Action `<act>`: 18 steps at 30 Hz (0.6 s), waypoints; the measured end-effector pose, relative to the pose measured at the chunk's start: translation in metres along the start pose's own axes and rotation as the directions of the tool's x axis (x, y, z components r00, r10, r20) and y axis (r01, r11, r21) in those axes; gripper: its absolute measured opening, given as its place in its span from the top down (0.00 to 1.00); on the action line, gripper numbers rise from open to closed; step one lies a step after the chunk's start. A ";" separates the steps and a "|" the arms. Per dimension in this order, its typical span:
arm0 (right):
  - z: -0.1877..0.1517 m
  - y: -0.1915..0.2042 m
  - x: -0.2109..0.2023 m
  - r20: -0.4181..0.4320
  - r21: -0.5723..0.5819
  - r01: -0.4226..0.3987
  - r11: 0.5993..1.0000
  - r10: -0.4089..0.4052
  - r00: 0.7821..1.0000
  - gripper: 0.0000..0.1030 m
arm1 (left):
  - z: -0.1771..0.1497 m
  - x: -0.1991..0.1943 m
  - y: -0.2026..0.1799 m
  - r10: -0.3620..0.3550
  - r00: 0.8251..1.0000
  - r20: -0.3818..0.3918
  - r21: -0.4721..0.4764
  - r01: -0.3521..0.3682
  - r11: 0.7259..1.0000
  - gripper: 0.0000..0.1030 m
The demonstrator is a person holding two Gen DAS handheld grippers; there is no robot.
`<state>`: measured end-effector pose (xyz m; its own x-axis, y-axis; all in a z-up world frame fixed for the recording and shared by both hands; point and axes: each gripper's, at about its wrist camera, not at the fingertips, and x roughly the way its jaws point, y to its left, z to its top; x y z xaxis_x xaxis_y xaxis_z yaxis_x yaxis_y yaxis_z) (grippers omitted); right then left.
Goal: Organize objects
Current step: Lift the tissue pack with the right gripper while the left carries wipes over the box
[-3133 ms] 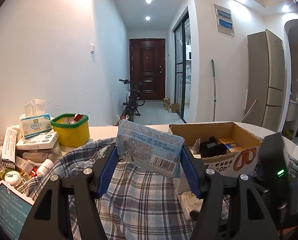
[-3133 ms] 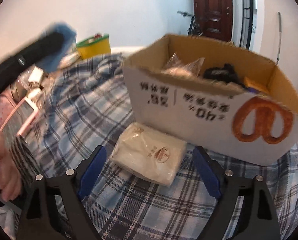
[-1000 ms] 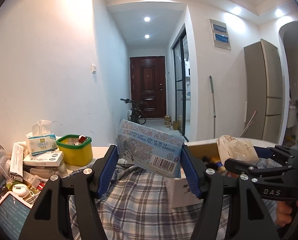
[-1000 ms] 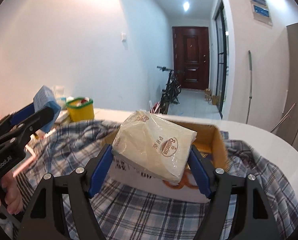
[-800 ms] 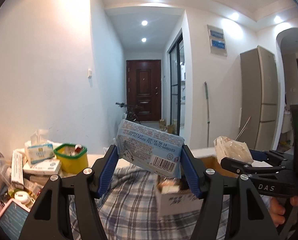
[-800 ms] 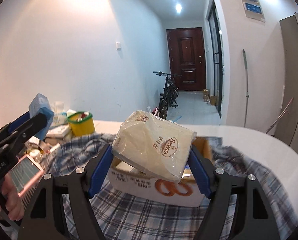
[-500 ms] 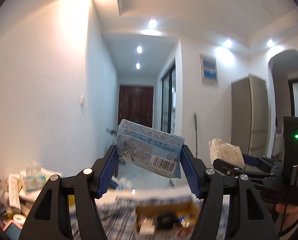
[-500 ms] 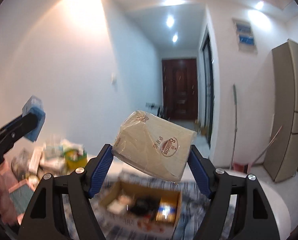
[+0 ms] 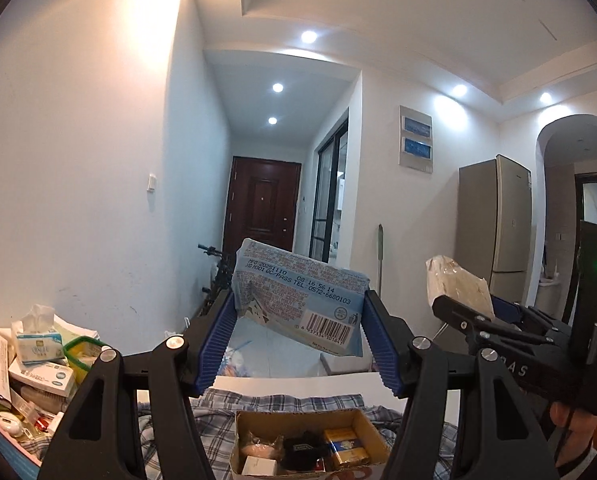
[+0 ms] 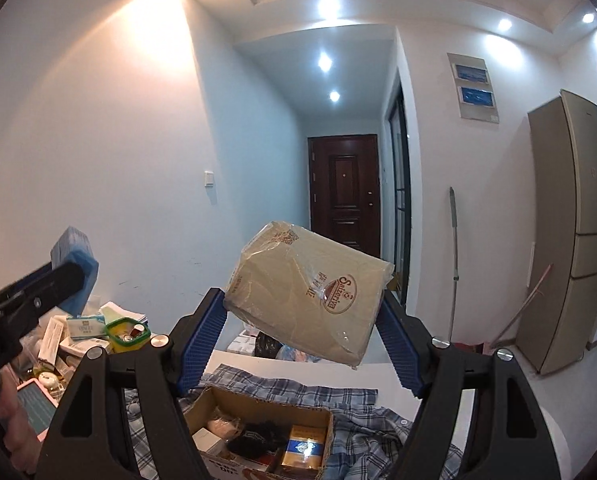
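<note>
Right wrist view shows you more of the plaid cloth (image 10: 350, 416) and the cardboard box (image 10: 258, 436) at bottom centre. Your right gripper (image 10: 302, 340) is clamped on the beige napkin pack (image 10: 306, 292) mid-frame. Left wrist view alone reveals the barcode on the blue tissue pack (image 9: 298, 296), pinched in your left gripper (image 9: 298, 340), centre frame.
</note>
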<state>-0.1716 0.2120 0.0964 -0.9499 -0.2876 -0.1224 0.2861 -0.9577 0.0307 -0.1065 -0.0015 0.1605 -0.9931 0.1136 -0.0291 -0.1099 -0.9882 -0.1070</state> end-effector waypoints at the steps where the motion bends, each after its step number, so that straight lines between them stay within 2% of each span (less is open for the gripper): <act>1: 0.000 0.000 0.001 -0.009 0.005 0.001 1.000 -0.001 1.000 0.28 | -0.002 0.003 0.000 0.012 1.000 -0.006 0.012 -0.012 1.000 0.36; 11: -0.003 -0.003 -0.001 -0.023 0.001 0.016 1.000 -0.016 1.000 0.28 | -0.002 0.015 0.000 0.016 0.999 -0.035 0.027 -0.015 1.000 0.36; 15: -0.007 -0.003 0.005 -0.040 -0.005 0.014 1.000 -0.014 0.999 0.28 | -0.004 0.018 -0.005 0.018 0.999 -0.034 0.069 -0.015 0.997 0.36; 18: -0.001 -0.013 0.018 -0.060 0.000 0.004 1.000 -0.004 0.998 0.28 | -0.011 0.031 -0.008 0.030 0.997 -0.064 0.103 -0.024 0.994 0.36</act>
<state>-0.1923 0.2190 0.0926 -0.9420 -0.2825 -0.1814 0.2819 -0.9590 0.0298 -0.1357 0.0115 0.1493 -0.9913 0.0900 -0.0962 -0.0900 -0.9959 -0.0036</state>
